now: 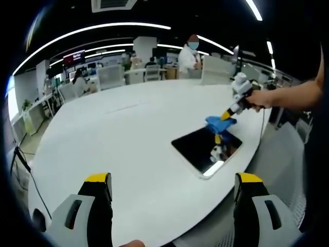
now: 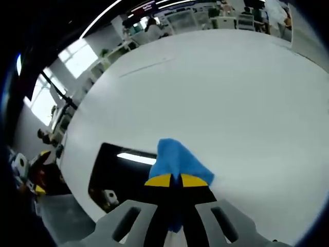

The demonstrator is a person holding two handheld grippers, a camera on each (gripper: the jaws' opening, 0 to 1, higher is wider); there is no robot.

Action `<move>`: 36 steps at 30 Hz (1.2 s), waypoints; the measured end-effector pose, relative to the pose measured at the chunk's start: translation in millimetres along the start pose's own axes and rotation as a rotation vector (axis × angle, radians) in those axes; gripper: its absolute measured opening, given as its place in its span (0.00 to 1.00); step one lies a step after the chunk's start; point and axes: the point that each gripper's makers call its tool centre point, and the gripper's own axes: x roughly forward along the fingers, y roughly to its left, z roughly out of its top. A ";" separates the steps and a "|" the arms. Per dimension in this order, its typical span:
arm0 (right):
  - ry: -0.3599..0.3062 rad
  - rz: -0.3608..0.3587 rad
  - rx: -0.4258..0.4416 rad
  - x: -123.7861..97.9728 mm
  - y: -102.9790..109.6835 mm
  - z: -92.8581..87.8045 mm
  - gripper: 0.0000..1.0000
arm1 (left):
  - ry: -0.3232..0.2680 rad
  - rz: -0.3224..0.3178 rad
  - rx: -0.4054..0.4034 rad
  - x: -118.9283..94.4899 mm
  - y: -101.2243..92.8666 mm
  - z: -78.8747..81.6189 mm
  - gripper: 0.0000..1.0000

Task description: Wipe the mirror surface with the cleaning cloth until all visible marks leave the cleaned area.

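Surface: big white oval table, office behind.
R gripper: jaws clamped on blue cloth, pressed at mirror's edge.
L gripper: jaws wide, nothing between, over table.
Mirror: dark rectangular slab, flat near table edge, reflecting ceiling light.

- The mirror lies flat on the desk, near the desk's right edge in the left gripper view
- The cloth rests on the mirror's far corner, partly on the desk beyond it
- The right gripper comes in from the right, above the cloth, its jaws closed on it
- In the right gripper view the cloth sits just ahead of the jaws, with the mirror to its left and the desk stretching beyond
- The left gripper hangs over the desk's near edge, well apart from the mirror, jaws spread
- Chairs stand behind the desk's far side
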 end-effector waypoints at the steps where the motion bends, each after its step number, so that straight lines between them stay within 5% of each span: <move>1: -0.001 -0.005 0.003 -1.1 -3.5 -0.8 0.00 | 0.000 0.000 0.000 -0.4 -0.6 0.2 0.99; 36: -0.011 -0.063 0.042 -23.8 -45.4 -14.5 0.01 | -0.001 0.005 -0.004 -1.4 -1.9 -2.3 0.99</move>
